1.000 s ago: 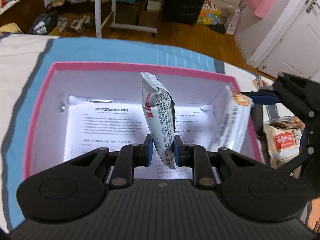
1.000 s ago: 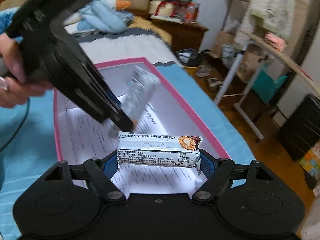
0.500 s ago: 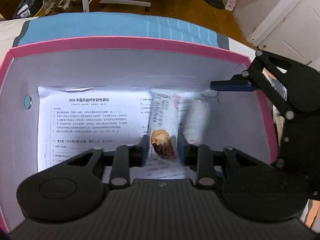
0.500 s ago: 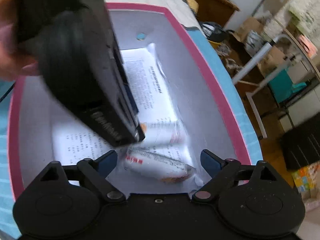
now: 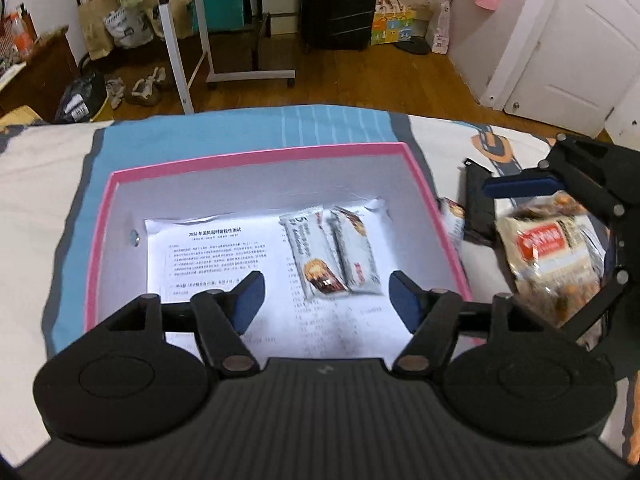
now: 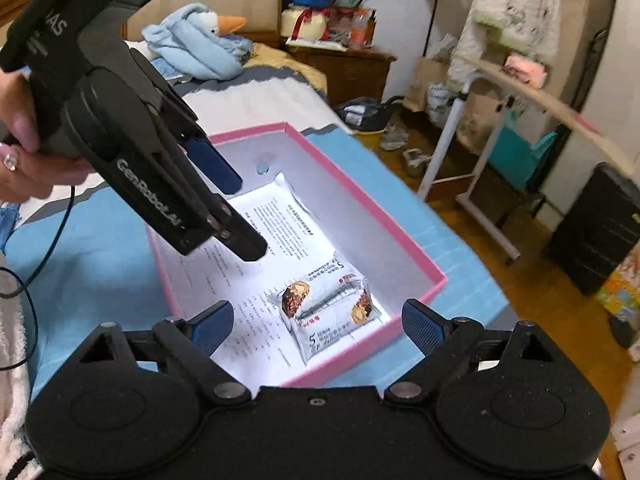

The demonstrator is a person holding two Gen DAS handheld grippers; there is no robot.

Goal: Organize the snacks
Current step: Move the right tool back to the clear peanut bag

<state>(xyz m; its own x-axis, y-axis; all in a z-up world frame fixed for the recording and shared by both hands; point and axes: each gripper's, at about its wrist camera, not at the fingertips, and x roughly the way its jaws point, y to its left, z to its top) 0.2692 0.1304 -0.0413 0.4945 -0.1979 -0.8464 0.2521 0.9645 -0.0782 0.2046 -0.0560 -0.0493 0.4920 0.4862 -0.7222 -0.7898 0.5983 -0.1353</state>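
Note:
A pink-rimmed box with white walls sits on a blue cloth, a printed sheet on its floor. Two silver snack bars lie side by side on the sheet at the box's right; they also show in the right wrist view. My left gripper is open and empty above the box's near side. My right gripper is open and empty over the box's right end; it also shows in the left wrist view.
Right of the box lie a large nut snack bag, a small packet and a black item. The blue cloth covers a bed. Beyond are wooden floor, a white rolling table and a black suitcase.
Both grippers let go of their snack bars into the box, opened wide and pulled back up and away. The bars now lie flat side by side.

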